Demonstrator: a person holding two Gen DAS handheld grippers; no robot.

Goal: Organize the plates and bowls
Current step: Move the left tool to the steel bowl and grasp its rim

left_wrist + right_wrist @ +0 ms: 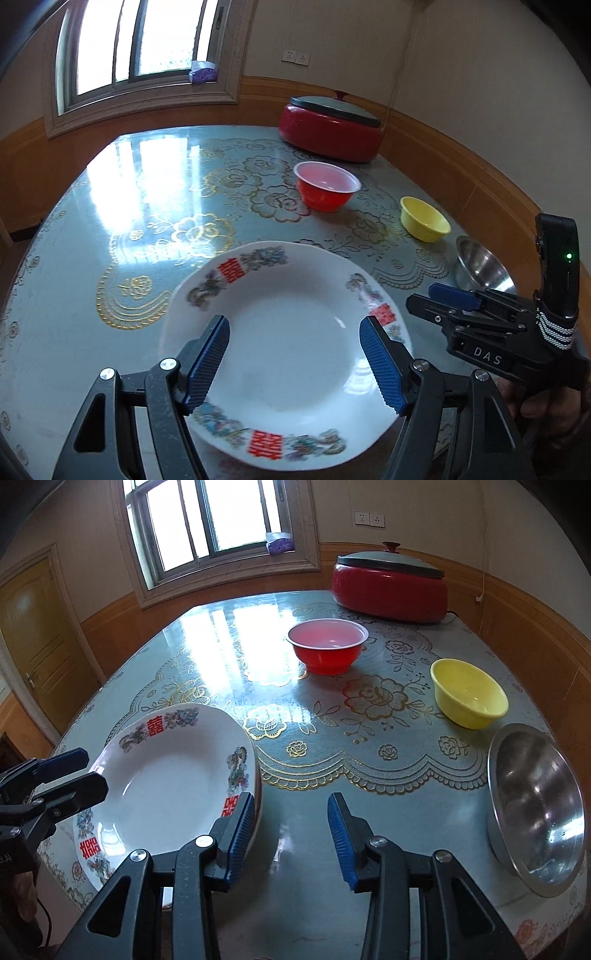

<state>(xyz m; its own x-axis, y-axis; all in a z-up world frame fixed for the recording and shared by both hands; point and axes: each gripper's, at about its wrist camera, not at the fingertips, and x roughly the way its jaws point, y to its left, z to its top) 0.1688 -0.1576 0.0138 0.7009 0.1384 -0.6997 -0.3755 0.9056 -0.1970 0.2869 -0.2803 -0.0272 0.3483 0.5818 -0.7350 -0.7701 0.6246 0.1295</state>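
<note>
So the left gripper (295, 365) has its blue pads spread wide with nothing pinched, hanging right over the white plate (291, 343), which sits near the table's front edge toward the left corner; from the right wrist view the plate looks like it might be a stack of two, but I honestly can't tell. The right gripper (291, 842) is spread too, gripping nothing, over bare tablecloth (332, 738) just beside the plate's right rim, with its left pad overlapping that rim in the view, though I can't say if it touches. To its right, close to the front-right corner, there's one steel bowl (535, 812). Further back along the right edge is one yellow bowl (469, 694), then one red bowl (327, 646) more toward the middle. At the far right corner sits one red electric pot (389, 587) with a dark lid. Count: three bowls, at least one plate.
</note>
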